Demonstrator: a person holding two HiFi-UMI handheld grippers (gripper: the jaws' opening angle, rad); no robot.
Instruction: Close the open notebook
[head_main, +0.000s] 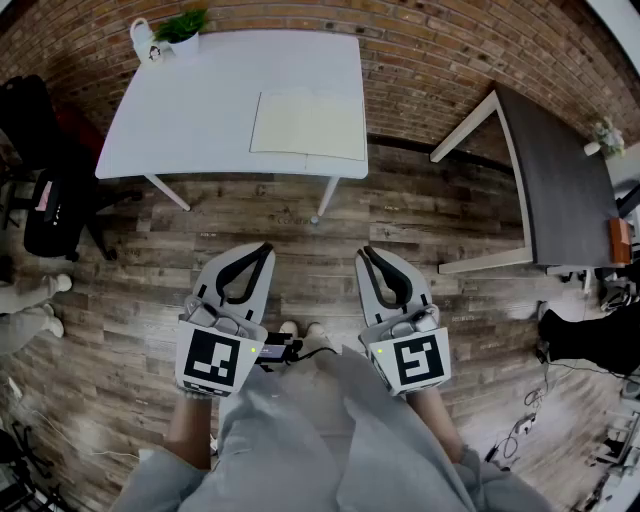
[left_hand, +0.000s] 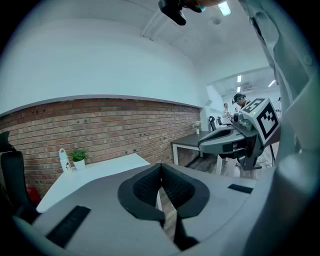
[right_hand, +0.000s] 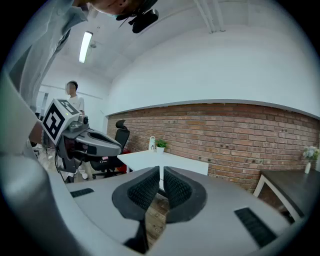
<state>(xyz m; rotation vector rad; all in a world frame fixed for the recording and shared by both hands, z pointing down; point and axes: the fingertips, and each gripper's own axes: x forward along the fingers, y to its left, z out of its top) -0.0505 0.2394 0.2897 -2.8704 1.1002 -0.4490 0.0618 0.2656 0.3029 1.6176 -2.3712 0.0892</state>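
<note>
On the far table (head_main: 190, 110) the open notebook (head_main: 308, 125) looks light and floppy, best lifted by a cover's outer edge; the left gripper (head_main: 262, 250) and right gripper (head_main: 368, 254) are clenched, empty.

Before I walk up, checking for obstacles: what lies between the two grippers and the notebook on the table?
In the head view, only wooden floor, then the front edge of the white table, separates the left gripper and right gripper from the notebook.

The notebook (head_main: 307, 125) is showing matt cream paper on a smooth white table (head_main: 180, 120). At twelve o'clock a rough brick wall (head_main: 440, 50) is meeting the matt, grained wood floor (head_main: 300, 240).
</note>
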